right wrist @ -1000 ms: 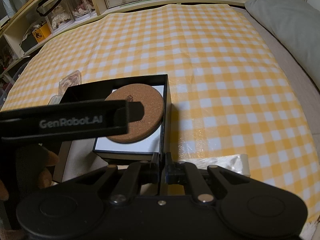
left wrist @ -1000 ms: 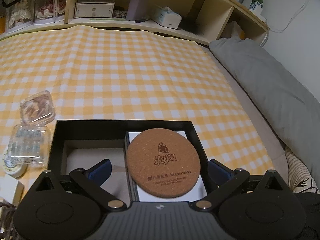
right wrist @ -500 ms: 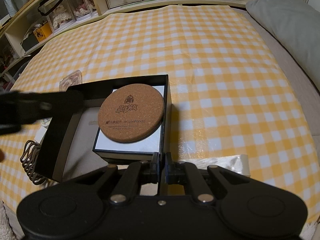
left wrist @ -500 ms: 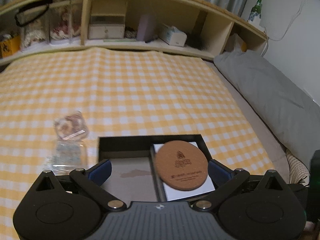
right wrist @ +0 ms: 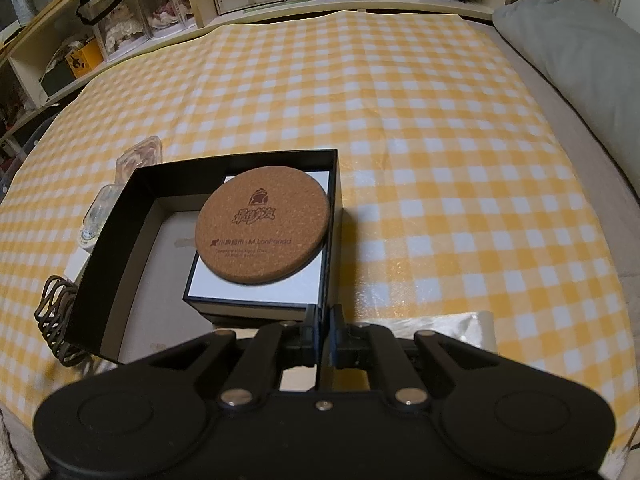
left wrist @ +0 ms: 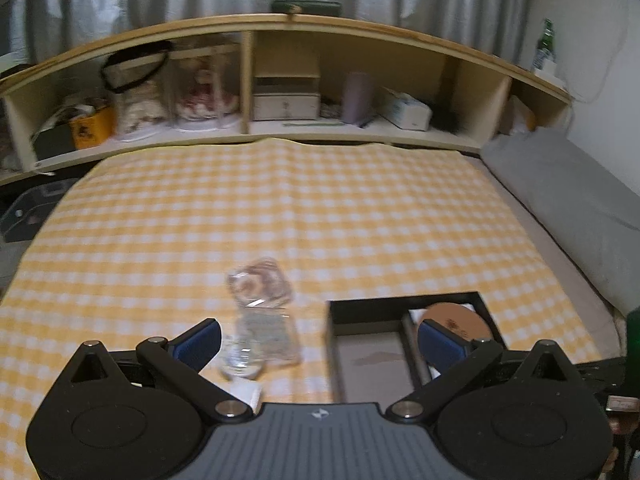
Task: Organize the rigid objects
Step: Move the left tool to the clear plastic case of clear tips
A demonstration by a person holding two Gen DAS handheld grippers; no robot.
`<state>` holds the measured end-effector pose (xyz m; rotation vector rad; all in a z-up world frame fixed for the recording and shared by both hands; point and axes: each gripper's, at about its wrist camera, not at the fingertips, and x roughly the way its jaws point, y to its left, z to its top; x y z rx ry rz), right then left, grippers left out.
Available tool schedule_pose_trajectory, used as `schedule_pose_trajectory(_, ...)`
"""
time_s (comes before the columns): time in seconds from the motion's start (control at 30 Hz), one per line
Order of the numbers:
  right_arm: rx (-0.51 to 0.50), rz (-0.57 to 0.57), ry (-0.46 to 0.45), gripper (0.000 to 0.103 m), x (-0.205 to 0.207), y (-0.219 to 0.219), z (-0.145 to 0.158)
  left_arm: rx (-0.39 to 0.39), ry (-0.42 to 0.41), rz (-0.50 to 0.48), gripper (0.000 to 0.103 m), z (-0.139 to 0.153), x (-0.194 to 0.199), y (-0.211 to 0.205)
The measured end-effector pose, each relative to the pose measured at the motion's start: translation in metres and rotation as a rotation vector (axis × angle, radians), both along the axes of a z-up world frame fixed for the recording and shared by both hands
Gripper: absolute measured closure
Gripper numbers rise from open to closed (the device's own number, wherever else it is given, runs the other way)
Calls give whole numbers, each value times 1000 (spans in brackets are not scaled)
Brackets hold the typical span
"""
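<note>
1. Right gripper [right wrist: 325,338] has its jaws clamped tight on the near right wall of the black box [right wrist: 120,236], pinching that thin wall between the pads.
2. Left gripper [left wrist: 320,340] is wide open with nothing in it, blue pads [left wrist: 198,340] spread far apart, hovering over the yellow checked cloth [left wrist: 280,208] just left of the box.
3. Inside the box there's a smaller white-topped box [right wrist: 208,280] pushed against the right side, and the round cork coaster [right wrist: 264,224] sits on top of it, printed side up. The left part of the box floor is bare grey.
4. Just left of the box, on the cloth: two clear plastic cases [left wrist: 260,284], one behind the other, and a small round white thing [right wrist: 86,234] I can't make out.
5. A coiled dark cable [right wrist: 56,320] lies by the box's near left corner.
6. A grey pillow [right wrist: 580,52] runs along the right edge, and a wooden shelf [left wrist: 280,24] full of stuff sits past the far end.
</note>
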<state>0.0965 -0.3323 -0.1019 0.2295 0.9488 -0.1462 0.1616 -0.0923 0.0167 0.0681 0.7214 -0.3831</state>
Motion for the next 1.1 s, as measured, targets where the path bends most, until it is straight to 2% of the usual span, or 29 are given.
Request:
schedule_pose_trajectory(0.17,-1,2,-1,97,1,-2,0,12,-11,71,0,-3,7,24)
schedule_pose_trajectory(0.37,0,1,0,97,1,-3,-1,15,-53,131,0,-19,19,41)
schedule_pose_trajectory(0.47,5,2,5,97,1,-5,-1,-26,-51,134,1,-28,29,45)
schedule_pose_trajectory(0.53,9,0,6,97,1,-7,-1,-62,-16,147,11,-36,39,47)
schedule_pose_trajectory(0.67,6,2,8,97,1,-7,-1,-158,70,167,23,-54,63,49)
schedule_pose_trajectory(0.73,-4,6,8,98,1,-4,-1,-180,105,168,36,-65,74,48)
schedule_pose_trajectory(0.8,-8,9,9,97,0,-3,-1,-183,129,163,41,-76,83,46)
schedule_pose_trajectory(0.9,-10,10,9,97,0,-2,-1,-177,149,158,45,-92,96,46)
schedule_pose_trajectory(1.1,-21,16,12,97,0,1,-2,-209,157,154,45,-115,122,51)
